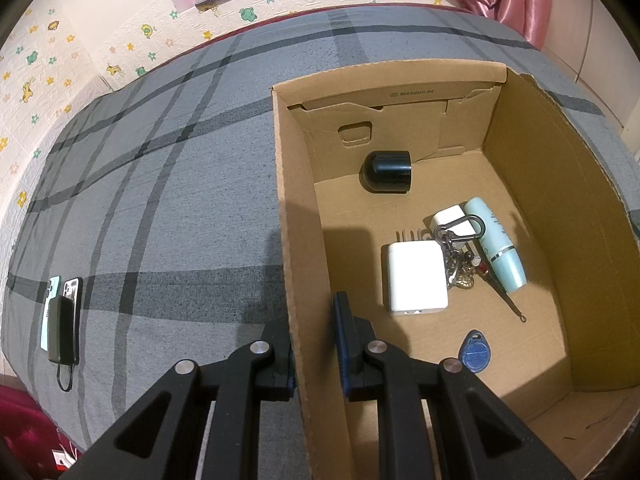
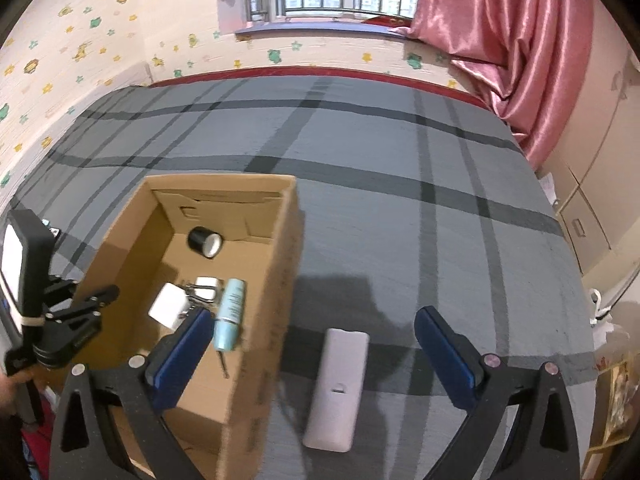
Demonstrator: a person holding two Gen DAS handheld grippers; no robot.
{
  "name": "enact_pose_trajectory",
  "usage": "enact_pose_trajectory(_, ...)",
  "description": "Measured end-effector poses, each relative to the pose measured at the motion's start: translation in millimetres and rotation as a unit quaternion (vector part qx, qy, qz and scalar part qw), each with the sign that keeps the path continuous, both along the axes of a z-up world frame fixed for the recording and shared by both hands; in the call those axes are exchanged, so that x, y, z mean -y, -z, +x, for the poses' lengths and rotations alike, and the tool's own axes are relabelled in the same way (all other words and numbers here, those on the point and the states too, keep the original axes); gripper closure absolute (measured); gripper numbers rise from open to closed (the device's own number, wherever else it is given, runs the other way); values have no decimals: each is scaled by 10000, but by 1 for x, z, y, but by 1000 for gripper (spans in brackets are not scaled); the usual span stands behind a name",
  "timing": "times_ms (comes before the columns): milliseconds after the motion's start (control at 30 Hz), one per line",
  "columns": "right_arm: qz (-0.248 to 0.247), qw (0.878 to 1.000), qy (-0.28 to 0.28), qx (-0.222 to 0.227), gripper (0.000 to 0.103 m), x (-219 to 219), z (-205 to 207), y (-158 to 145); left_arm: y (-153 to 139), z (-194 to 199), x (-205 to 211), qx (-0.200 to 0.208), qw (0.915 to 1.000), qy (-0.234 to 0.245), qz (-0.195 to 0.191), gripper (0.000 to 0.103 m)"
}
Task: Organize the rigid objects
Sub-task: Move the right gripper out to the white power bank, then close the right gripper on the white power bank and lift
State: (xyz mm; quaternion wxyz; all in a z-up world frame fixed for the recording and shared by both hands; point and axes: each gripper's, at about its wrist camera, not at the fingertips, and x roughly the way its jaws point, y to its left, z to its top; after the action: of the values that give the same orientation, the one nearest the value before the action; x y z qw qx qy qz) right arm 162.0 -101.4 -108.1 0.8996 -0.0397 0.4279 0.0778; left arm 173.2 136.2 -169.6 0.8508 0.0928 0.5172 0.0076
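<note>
An open cardboard box (image 1: 296, 216) stands on the grey plaid bed. Inside lie a black cap-like cylinder (image 1: 387, 171), a white charger (image 1: 416, 276), keys on a carabiner (image 1: 460, 248), a pale green tube (image 1: 496, 244) and a blue key fob (image 1: 475, 352). My left gripper (image 1: 316, 344) is shut on the box's left wall. In the right wrist view a white remote (image 2: 338, 388) lies face down on the bed, right of the box (image 2: 276, 280). My right gripper (image 2: 316, 332) is open above the remote, its fingers either side of it.
Two phones and a black power bank (image 1: 62, 328) lie on the bed at the far left. A pink curtain (image 2: 500, 40) hangs at the right. A cupboard (image 2: 592, 216) stands beyond the bed's right edge.
</note>
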Motion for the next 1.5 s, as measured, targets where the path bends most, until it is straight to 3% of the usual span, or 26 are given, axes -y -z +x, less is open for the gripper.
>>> enact_pose_trajectory(500,11,9995,250,-168,0,40,-9,49,0,-1,1,24,10000,-8,17,87)
enact_pose_trajectory(1167,79,9971,197,-734,1,43,4,101,0,-2,3,31,10000,-10,80,86)
enact_pose_trajectory(1500,-52,9944,104,-1054,15,34,19,131,1,-3,3,52,9999,-1,89,86)
